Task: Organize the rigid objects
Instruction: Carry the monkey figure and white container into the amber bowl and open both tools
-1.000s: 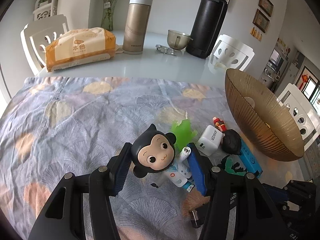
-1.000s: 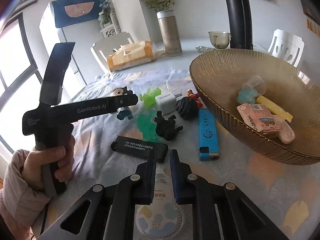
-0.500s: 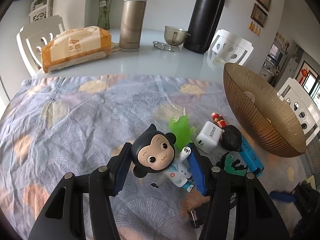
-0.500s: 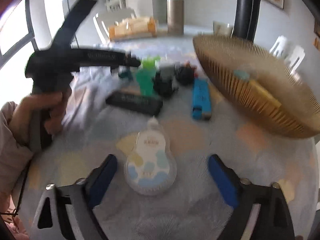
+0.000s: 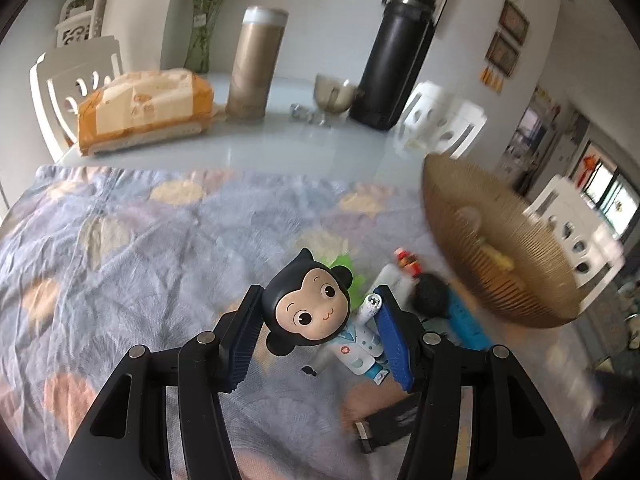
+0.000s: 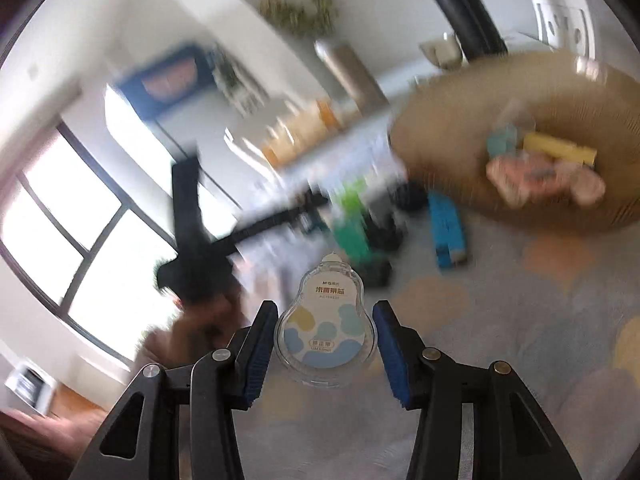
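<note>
Between the blue pads of the left tongs sits a monkey-headed doctor figurine, clamped above the floral cloth. Right tongs grip a pear-shaped correction tape, off the tabletop near the ribbed bowl.

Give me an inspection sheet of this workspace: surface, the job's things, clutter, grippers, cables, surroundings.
Surface: patterned cloth over a pale table.
Job's things: monkey figurine between the left tool's pads; correction tape between the right tool's pads; bowl already holding items.
Clutter: tissue pack, tan flask, black flask.
Grippers: left tool shut on the figurine; right tool around the tape, contact unclear.
Cables: nothing seen.
Surroundings: white chairs, window.
</note>
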Demonstrator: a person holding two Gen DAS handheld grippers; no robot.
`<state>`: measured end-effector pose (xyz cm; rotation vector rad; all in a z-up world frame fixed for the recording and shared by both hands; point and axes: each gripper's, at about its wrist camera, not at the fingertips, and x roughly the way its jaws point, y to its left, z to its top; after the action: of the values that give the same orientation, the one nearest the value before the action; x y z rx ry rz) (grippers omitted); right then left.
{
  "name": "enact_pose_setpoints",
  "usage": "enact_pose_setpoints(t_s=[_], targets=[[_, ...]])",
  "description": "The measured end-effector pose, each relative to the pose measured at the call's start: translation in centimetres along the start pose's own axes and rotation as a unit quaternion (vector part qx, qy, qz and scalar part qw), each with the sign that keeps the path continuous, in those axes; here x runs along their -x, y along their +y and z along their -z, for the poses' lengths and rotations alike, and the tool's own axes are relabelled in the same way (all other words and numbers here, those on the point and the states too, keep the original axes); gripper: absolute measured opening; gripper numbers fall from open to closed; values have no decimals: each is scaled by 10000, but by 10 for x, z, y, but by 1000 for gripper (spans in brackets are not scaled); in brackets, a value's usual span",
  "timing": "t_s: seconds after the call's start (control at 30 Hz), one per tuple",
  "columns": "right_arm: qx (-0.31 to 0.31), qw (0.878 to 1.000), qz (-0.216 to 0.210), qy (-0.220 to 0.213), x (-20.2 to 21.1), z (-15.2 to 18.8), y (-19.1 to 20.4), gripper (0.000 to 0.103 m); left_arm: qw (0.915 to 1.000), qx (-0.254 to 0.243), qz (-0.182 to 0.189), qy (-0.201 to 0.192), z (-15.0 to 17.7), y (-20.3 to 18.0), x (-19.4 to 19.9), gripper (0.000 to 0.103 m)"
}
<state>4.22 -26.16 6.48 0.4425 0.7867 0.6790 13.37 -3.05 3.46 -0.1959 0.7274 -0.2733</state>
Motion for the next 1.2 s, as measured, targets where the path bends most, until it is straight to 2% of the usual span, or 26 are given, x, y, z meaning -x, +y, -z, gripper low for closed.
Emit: enact_pose_setpoints(t_s=[0.17, 0.33, 0.43, 0.53, 0.7, 0.73, 0.77, 0.8, 0.83, 0.87, 0.93, 1.0, 1.2], targets=[[279, 9949, 683, -688, 39, -42, 4, 48, 9987, -344, 125, -341, -18, -31, 17, 53], [215, 9836, 1288, -1248, 47, -66, -25, 48, 9962, -757, 392, -196, -40, -82, 3, 53], [20, 9819, 1340, -1341, 49, -69, -51, 48, 9932, -1003, 595, -27, -47, -115, -12, 53], [-31, 9757, 1760, -1307, 46, -72, -65, 48, 9900, -1253, 634, 108, -48, -142, -30, 53], [-266, 9730, 1713, -1523, 59, -74, -79, 48, 9881, -1292, 729, 412, -44, -161, -56, 53], [-262, 9726, 1753, -1506, 59, -72, -79, 52, 9879, -1315, 686, 448, -43, -162, -60, 54], [-283, 9736, 1723, -1472, 60, -71, -80, 60, 9881, -1324, 635, 455, -42, -163, -61, 63], [-327, 9736, 1697, -1488, 62, -71, -80, 84, 9887, -1308, 575, 444, -43, -161, -62, 72], [-372, 9726, 1659, -1588, 65, -70, -79, 102, 9889, -1282, 578, 479, -44, -160, -63, 90], [-357, 9724, 1584, -1675, 67, -71, -78, 103, 9885, -1243, 640, 584, -45, -157, -63, 100], [-236, 9744, 1396, -1745, 67, -73, -71, 103, 9877, -1037, 925, 716, -49, -149, -58, 101], [-144, 9743, 1428, -1736, 64, -74, -66, 103, 9885, -862, 1023, 706, -53, -142, -53, 101], [197, 9770, 1473, -1530, 50, -70, -49, 103, 9942, -795, 497, 522, -58, -108, -26, 101]])
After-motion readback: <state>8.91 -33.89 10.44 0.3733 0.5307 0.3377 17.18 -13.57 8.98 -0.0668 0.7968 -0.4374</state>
